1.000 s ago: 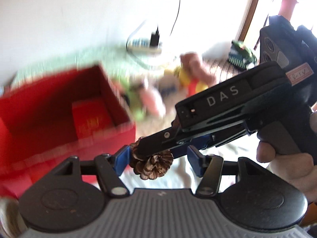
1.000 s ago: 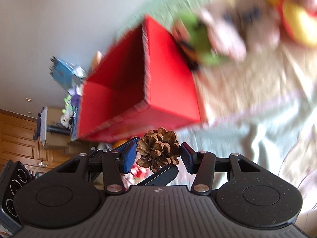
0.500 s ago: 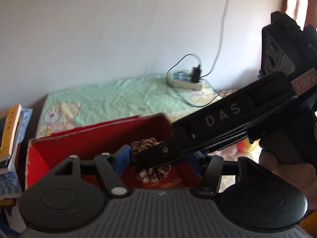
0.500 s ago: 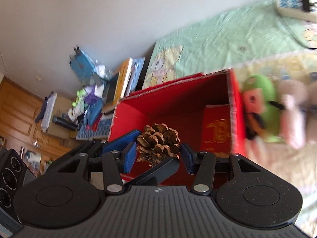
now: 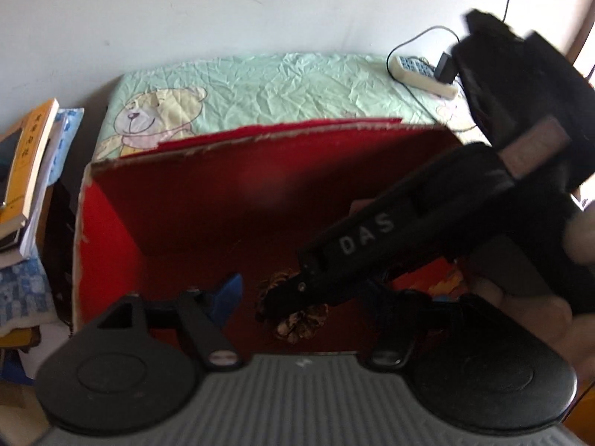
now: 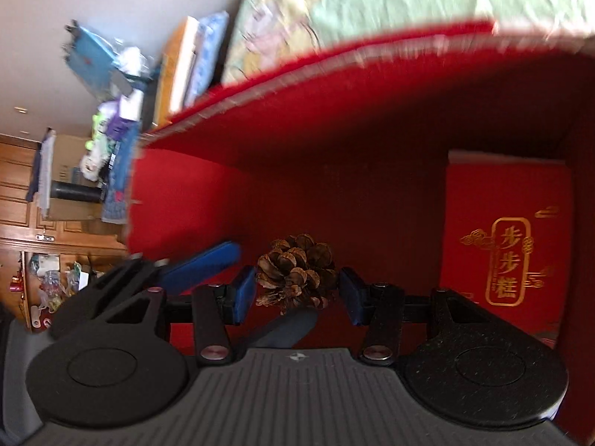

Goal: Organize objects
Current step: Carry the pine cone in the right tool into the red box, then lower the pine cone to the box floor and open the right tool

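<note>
A brown pine cone (image 6: 295,277) sits between the blue pads of my right gripper (image 6: 297,290), which is shut on it, low inside an open red box (image 6: 334,119). In the left wrist view the pine cone (image 5: 297,321) shows partly behind the right gripper's black body (image 5: 409,238), which crosses in front. My left gripper (image 5: 319,297) is open around the cone with a gap on each side, also over the red box (image 5: 111,230). A small red packet with gold characters (image 6: 505,238) lies in the box at the right.
The box rests on a bed with a pale green teddy-bear sheet (image 5: 260,89). A power strip with a plug (image 5: 424,72) lies at the back right. Books (image 5: 26,163) are stacked on the left. Wooden cabinets and clutter (image 6: 67,171) stand further left.
Both grippers have moved with the pine cone from beside the box to over and down into it. The left gripper's jaws have spread wider apart. The right gripper still holds the cone.
</note>
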Available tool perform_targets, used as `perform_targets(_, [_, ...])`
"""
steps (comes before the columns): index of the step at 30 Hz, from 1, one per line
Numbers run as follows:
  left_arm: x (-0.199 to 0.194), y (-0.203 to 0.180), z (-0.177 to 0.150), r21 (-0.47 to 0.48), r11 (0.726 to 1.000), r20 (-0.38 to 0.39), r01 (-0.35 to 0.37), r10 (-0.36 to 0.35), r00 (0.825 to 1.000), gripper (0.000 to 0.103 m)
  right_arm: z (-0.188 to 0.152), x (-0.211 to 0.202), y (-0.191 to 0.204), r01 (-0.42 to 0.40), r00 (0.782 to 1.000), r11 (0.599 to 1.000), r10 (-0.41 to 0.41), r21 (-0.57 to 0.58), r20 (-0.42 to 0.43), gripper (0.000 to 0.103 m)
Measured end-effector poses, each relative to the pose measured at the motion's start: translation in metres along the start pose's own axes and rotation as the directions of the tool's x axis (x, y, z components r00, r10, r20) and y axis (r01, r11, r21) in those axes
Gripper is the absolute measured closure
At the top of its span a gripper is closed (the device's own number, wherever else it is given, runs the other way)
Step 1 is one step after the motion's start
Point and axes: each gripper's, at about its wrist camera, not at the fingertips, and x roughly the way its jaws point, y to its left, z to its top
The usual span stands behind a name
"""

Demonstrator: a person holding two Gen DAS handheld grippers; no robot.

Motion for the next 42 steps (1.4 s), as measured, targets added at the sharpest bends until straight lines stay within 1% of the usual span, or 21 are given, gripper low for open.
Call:
perform_targets(3, [-0.009, -0.001, -0.009, 0.037, 0.999, -0.026, -0.011, 0.012, 1.000, 0.031, 0.000, 0.015, 0.002, 0.017, 0.998, 1.000, -0.016, 0.013, -0.059, 0.051])
perform_targets(6, [-0.015, 0.001, -0.013, 0.055, 0.998, -0.041, -0.024, 0.027, 0.999, 0.028, 0.002, 0.027, 0.009, 0.017, 0.994, 1.000, -0.016, 0.004, -0.110, 0.051])
perform_targets(8, [-0.019, 0.004, -0.015, 0.053, 0.999, -0.046, -0.012, 0.015, 0.999, 0.027, 0.003, 0.037, 0.015, 0.012, 0.989, 1.000, -0.012, 0.002, -0.151, 0.051])
perform_targets(9, [-0.021, 0.006, -0.016, 0.051, 0.999, -0.048, 0.000, 0.003, 0.999, 0.029, 0.002, 0.042, 0.018, 0.013, 0.985, 1.000, -0.013, 0.000, -0.169, 0.051])
perform_targets(11, [-0.024, 0.006, -0.018, 0.060, 0.998, -0.048, -0.012, 0.015, 0.999, 0.035, 0.001, 0.050, 0.024, 0.012, 0.979, 1.000, -0.014, -0.010, -0.202, 0.050])
perform_targets(14, [-0.028, 0.008, -0.020, 0.064, 0.998, -0.045, -0.017, 0.020, 0.999, 0.038, 0.000, 0.061, 0.030, 0.006, 0.970, 1.000, -0.011, -0.018, -0.243, 0.049])
perform_targets(15, [-0.030, 0.008, -0.021, 0.064, 0.998, -0.044, -0.014, 0.017, 0.999, 0.038, -0.001, 0.063, 0.032, -0.012, 0.966, 1.000, 0.006, -0.023, -0.258, 0.049])
perform_targets(16, [-0.031, 0.008, -0.021, 0.065, 0.998, -0.039, -0.014, 0.017, 0.999, 0.035, -0.001, 0.065, 0.034, -0.032, 0.961, 0.999, 0.023, -0.030, -0.274, 0.049])
perform_targets(17, [-0.033, 0.008, -0.021, 0.069, 0.998, -0.033, -0.014, 0.016, 0.999, 0.028, -0.002, 0.066, 0.035, -0.048, 0.958, 0.998, 0.037, -0.034, -0.284, 0.048])
perform_targets(19, [-0.037, 0.006, -0.023, 0.076, 0.997, -0.014, -0.027, 0.028, 1.000, 0.018, -0.003, 0.066, 0.036, -0.079, 0.955, 0.996, 0.065, -0.036, -0.289, 0.045])
perform_targets(21, [-0.038, 0.006, -0.024, 0.086, 0.996, -0.002, -0.039, 0.039, 0.999, 0.018, -0.005, 0.064, 0.037, -0.102, 0.956, 0.994, 0.086, -0.041, -0.282, 0.045])
perform_targets(25, [-0.038, 0.010, -0.027, 0.070, 0.997, -0.005, -0.035, 0.035, 0.999, 0.018, -0.011, 0.054, 0.040, -0.091, 0.968, 0.993, 0.072, -0.069, -0.241, 0.044])
perform_targets(29, [-0.042, 0.014, -0.027, 0.051, 0.999, 0.014, -0.007, 0.006, 1.000, 0.018, -0.014, 0.039, 0.033, -0.100, 0.980, 0.994, 0.089, -0.054, -0.176, 0.045])
perform_targets(31, [-0.045, 0.015, -0.029, 0.045, 0.999, 0.022, -0.007, 0.006, 1.000, 0.018, -0.014, 0.032, 0.032, -0.055, 0.992, 0.997, 0.048, -0.057, -0.118, 0.048])
perform_targets(33, [-0.042, 0.015, -0.027, 0.034, 0.999, 0.020, -0.007, 0.007, 1.000, 0.019, -0.013, 0.035, 0.031, -0.002, 0.996, 0.999, -0.003, -0.053, -0.092, 0.055])
perform_targets(34, [-0.042, 0.015, -0.028, 0.032, 0.999, 0.021, -0.008, 0.008, 1.000, 0.019, -0.013, 0.038, 0.030, 0.022, 0.996, 0.999, -0.026, -0.045, -0.089, 0.058])
perform_targets(35, [-0.043, 0.015, -0.027, 0.032, 0.999, 0.023, -0.011, 0.010, 1.000, 0.019, -0.013, 0.043, 0.030, 0.043, 0.995, 0.998, -0.047, -0.044, -0.093, 0.064])
perform_targets(36, [-0.044, 0.015, -0.029, 0.032, 0.999, 0.025, -0.012, 0.011, 1.000, 0.019, -0.014, 0.048, 0.030, 0.058, 0.992, 0.997, -0.063, -0.048, -0.105, 0.066])
perform_targets(39, [-0.046, 0.015, -0.030, 0.031, 0.999, 0.030, -0.015, 0.014, 0.999, 0.019, -0.018, 0.062, 0.034, 0.076, 0.984, 0.996, -0.084, -0.053, -0.154, 0.069])
perform_targets(41, [-0.045, 0.017, -0.031, 0.031, 0.999, 0.030, -0.020, 0.019, 0.999, 0.019, -0.019, 0.068, 0.038, 0.067, 0.980, 0.995, -0.079, -0.071, -0.181, 0.069])
perform_targets(42, [-0.045, 0.017, -0.031, 0.032, 0.999, 0.029, -0.024, 0.023, 0.999, 0.019, -0.021, 0.073, 0.040, 0.056, 0.974, 0.995, -0.072, -0.080, -0.214, 0.069])
